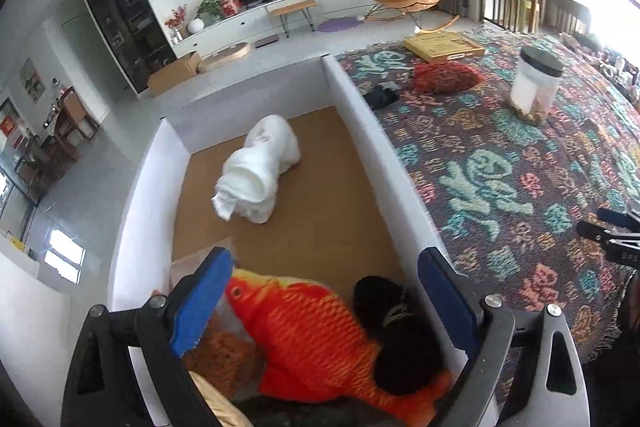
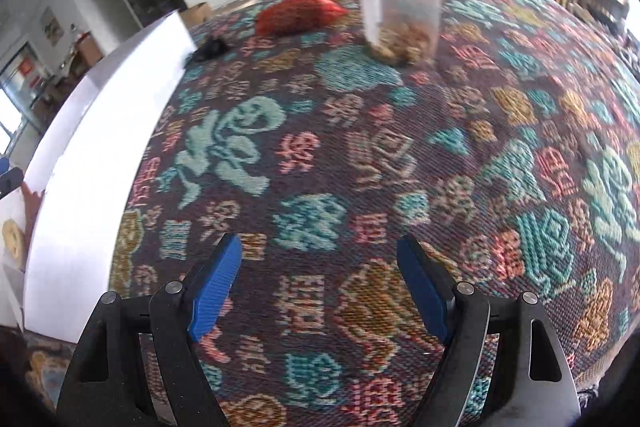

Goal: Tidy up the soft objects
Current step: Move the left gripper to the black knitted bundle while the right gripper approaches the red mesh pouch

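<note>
A patterned woven cloth [image 2: 360, 167] covers the table, and a white-walled box [image 1: 384, 147] sits at its left edge. Inside the box lie an orange plush fish [image 1: 312, 339], a rolled white towel [image 1: 260, 167] and a black soft item [image 1: 400, 335]. A red pouch [image 1: 444, 77] rests on the cloth near a lidded jar [image 1: 534, 87]. The left gripper [image 1: 324, 291] hovers above the fish with jaws spread; the right gripper [image 2: 320, 287], also spread, hangs over bare cloth.

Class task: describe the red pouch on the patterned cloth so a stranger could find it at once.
Start at the white box; right of it spreads the patterned cloth. Near its far edge lies the red pouch, between a black item and a jar: the only red, soft lump.
</note>
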Action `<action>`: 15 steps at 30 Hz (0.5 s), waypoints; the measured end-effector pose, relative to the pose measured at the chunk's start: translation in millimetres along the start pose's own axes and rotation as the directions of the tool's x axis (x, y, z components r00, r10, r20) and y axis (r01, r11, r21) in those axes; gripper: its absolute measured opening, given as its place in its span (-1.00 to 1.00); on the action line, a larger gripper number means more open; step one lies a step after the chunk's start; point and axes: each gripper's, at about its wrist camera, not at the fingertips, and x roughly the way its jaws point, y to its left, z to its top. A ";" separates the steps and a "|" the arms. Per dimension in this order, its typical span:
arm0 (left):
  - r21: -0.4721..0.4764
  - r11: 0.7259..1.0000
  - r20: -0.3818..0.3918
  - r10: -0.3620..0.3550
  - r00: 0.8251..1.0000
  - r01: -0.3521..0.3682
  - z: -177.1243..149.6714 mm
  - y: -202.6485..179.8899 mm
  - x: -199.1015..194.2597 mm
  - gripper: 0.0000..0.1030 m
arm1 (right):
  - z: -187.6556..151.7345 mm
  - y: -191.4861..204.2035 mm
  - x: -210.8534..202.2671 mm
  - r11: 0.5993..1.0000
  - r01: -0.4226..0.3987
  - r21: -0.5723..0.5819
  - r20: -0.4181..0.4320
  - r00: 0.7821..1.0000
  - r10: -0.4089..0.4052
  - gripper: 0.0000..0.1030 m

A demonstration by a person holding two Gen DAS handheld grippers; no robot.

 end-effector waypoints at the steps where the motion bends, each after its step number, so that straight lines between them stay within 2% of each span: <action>1: 0.008 0.999 0.003 -0.034 0.999 0.034 7.7 -9.1 0.1 0.82 | -2.2 -8.0 1.8 0.999 -0.008 0.039 -0.001 1.000 0.008 0.60; 3: 0.027 0.993 0.006 -0.115 0.993 0.115 26.4 -29.4 1.7 0.82 | -4.5 -18.1 -2.6 0.992 -0.054 0.112 0.022 0.998 0.051 0.60; 5: 0.036 0.981 -0.007 -0.188 0.982 0.189 45.3 -47.8 6.0 0.82 | -5.2 -19.5 -11.5 0.990 -0.074 0.122 0.073 0.995 0.066 0.60; 9: 0.010 0.934 -0.046 -0.357 0.933 0.358 99.2 -77.5 32.5 0.82 | -8.4 -13.2 -17.9 0.992 -0.094 0.079 0.099 0.991 0.086 0.60; 11: -0.026 0.917 -0.069 -0.398 0.915 0.397 129.3 -85.2 58.9 0.82 | -8.0 -9.7 -13.9 0.992 -0.103 0.067 0.091 0.991 0.097 0.60; 15: -0.039 0.905 -0.090 -0.425 0.901 0.423 188.8 -103.3 120.9 0.82 | -8.5 -14.1 -8.5 0.987 -0.134 0.090 0.071 0.989 0.128 0.60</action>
